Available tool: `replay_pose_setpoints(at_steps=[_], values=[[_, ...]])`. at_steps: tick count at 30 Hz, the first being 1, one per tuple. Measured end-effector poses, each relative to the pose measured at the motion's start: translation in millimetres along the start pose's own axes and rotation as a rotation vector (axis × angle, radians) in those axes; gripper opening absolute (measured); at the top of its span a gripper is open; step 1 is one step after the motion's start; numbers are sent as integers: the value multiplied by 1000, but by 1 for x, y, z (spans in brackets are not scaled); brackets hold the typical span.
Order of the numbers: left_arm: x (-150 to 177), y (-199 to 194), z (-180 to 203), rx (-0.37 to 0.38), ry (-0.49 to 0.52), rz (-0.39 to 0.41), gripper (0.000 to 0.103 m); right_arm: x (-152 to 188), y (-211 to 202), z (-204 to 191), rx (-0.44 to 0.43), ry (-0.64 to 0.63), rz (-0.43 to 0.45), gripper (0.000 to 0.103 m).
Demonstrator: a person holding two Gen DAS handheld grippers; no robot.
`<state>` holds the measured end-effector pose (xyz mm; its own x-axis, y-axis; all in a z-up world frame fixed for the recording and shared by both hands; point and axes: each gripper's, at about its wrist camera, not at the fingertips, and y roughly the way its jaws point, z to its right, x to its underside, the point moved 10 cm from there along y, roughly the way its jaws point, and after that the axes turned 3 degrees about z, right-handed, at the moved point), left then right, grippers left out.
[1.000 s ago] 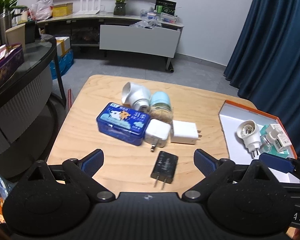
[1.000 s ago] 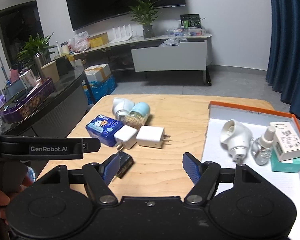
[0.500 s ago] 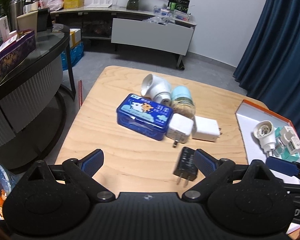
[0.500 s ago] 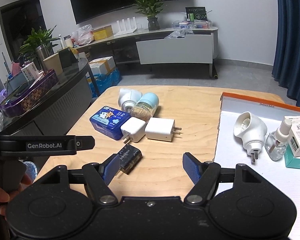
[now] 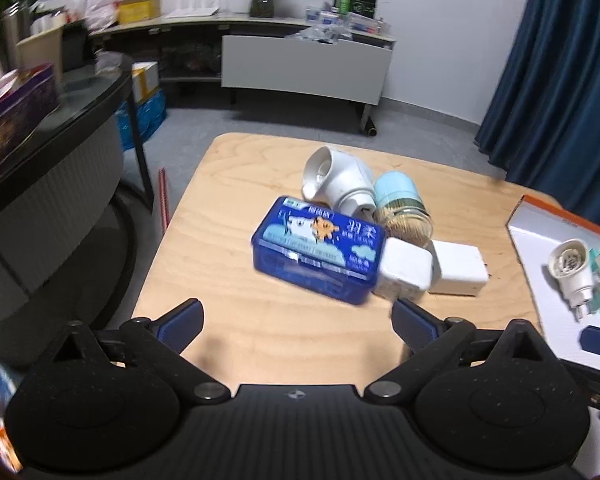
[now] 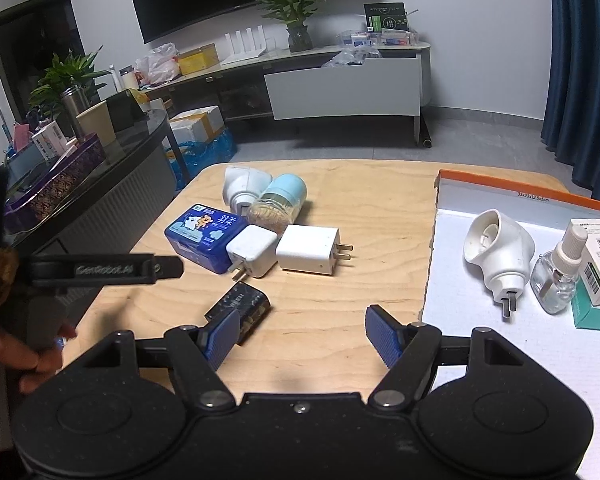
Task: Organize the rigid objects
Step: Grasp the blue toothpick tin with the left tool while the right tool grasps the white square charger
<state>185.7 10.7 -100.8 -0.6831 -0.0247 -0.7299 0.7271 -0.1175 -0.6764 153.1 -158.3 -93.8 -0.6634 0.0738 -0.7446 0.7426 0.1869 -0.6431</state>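
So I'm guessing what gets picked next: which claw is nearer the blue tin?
Left. The left claw, opening and empty, faces the blue tin; the right claw hangs farther right, by the black charger.

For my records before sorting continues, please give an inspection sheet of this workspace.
Surface: wooden table, bare in front.
Job's things: blue tin, two white chargers, black charger, jar, white plug-in unit clustered; orange-edged tray holds another unit, bottle, boxes.
Clutter: nothing seen.
Grippers: left claw opening, empty; right claw open, empty.
Cables: nothing seen.
Surroundings: TV cabinet, plants, blue curtain.
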Motion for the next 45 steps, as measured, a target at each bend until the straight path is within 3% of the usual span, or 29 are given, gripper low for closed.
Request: replay_pose_setpoints(at_steps=[9, 19, 24, 38, 40, 45], values=[[-13, 42, 9, 31, 112, -4, 103, 0, 10, 11, 20, 13, -9, 83], [-17, 69, 5, 39, 152, 5, 103, -4, 33, 16, 27, 21, -33, 83], [-20, 67, 11, 58, 170, 36, 94, -12, 56, 12, 18, 34, -44, 83], [-31, 43, 10, 75, 88, 75, 94, -29, 123, 7, 95, 18, -73, 90], [-32, 41, 10, 75, 84, 82, 94, -31, 127, 5, 111, 6, -63, 84], [-32, 33, 11, 86, 89, 86, 94, -30, 116, 2, 142, 9, -42, 83]])
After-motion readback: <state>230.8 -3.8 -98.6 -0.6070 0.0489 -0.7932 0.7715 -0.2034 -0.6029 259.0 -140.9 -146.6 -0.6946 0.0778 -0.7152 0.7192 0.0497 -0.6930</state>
